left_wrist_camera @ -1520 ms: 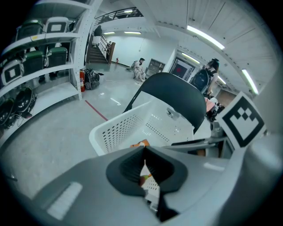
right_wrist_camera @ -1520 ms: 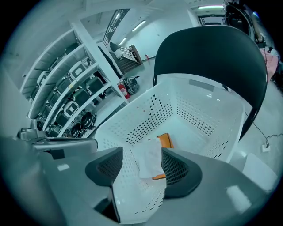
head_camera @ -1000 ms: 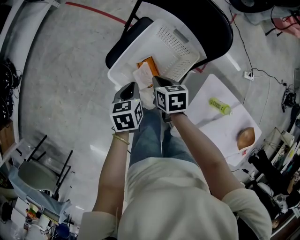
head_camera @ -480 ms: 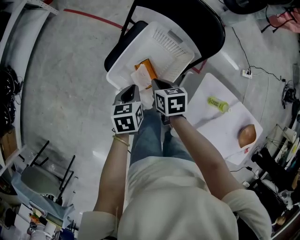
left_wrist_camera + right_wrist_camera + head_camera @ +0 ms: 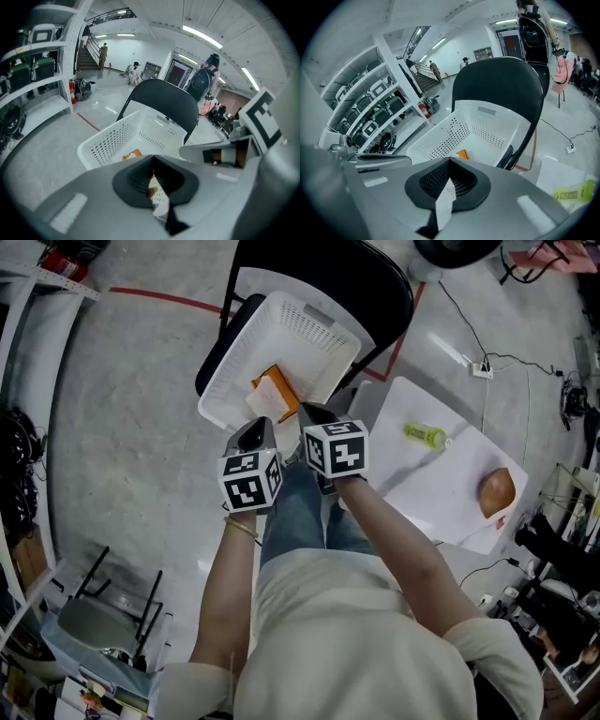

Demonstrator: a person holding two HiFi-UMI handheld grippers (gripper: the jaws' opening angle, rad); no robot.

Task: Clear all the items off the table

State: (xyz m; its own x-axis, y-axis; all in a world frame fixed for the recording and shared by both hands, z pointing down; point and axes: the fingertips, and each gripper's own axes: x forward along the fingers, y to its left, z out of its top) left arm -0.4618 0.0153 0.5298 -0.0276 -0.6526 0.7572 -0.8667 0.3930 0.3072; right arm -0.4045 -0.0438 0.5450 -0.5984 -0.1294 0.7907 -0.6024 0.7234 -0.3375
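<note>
While the packet (image 5: pixel 159 197) hangs by the basket (image 5: pixel 217 401) rim, floor (image 5: pixel 122 409) lies open.

We see 2 items on the white table (image 5: pixel 441 507). A yellow-green tube (image 5: pixel 424 435) lies flat near the far edge. A rounded brown lump (image 5: pixel 496 491) sits toward the right corner, well apart from the tube.

A thin white packet (image 5: pixel 159 196) hangs pinched between the closed left gripper (image 5: pixel 153 180) and right gripper (image 5: pixel 449 180), at the near rim of a white perforated basket (image 5: pixel 309 334). An orange packet (image 5: pixel 281 385) lies in the basket.
</note>
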